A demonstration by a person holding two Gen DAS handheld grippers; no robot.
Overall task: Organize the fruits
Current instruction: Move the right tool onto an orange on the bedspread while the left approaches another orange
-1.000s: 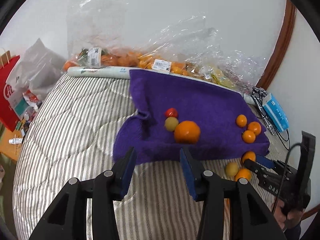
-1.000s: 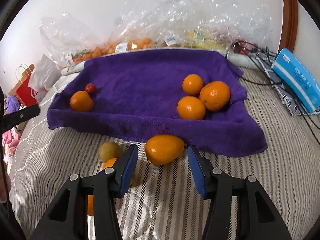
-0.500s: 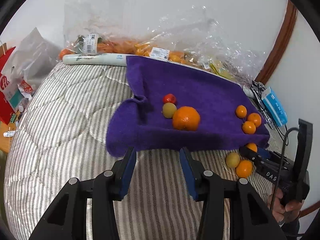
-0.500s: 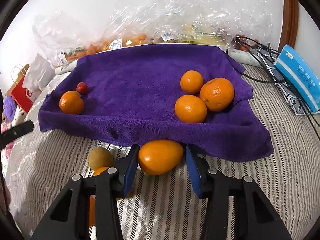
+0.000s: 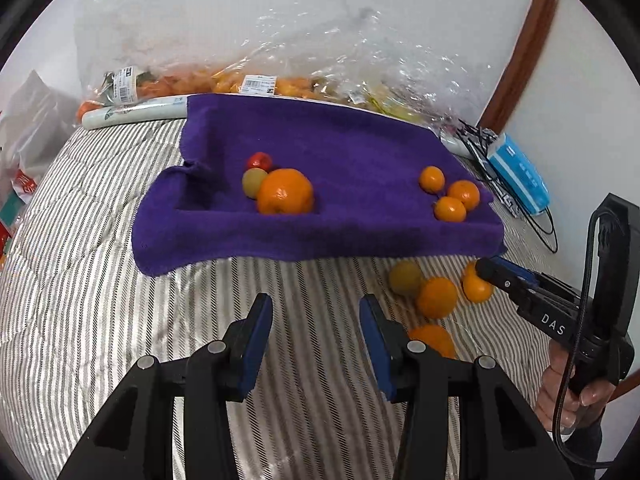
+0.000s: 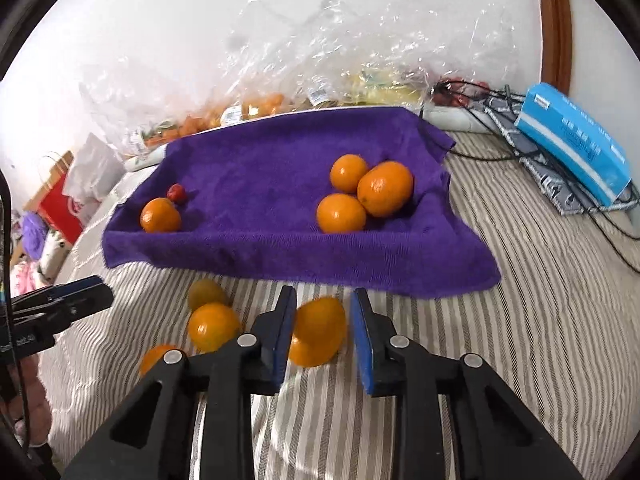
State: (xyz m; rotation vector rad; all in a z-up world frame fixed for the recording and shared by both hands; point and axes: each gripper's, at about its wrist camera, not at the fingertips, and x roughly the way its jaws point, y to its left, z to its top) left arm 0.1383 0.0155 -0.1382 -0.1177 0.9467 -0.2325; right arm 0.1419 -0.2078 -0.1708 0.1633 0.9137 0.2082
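Closing since the earlier frame, the right tool (image 6: 322,334) now clamps an orange (image 6: 316,336) on the bed, just before the towel (image 6: 280,168). Left of it, the left tool (image 5: 316,338) hangs released, empty. Risk: round fruit squirting free. Pad contact is partly hidden.

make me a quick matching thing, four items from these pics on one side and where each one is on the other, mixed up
Items:
1. red fruit
2. blue box
3. oval orange fruit
4. trio of oranges

Places:
A. between the right claw's pads
B. right part of the purple towel
C. on the striped bedding, by the cables
D. on the towel, beside a green fruit and a big orange

Pairs: 1-D, 2-C, 3-A, 4-B
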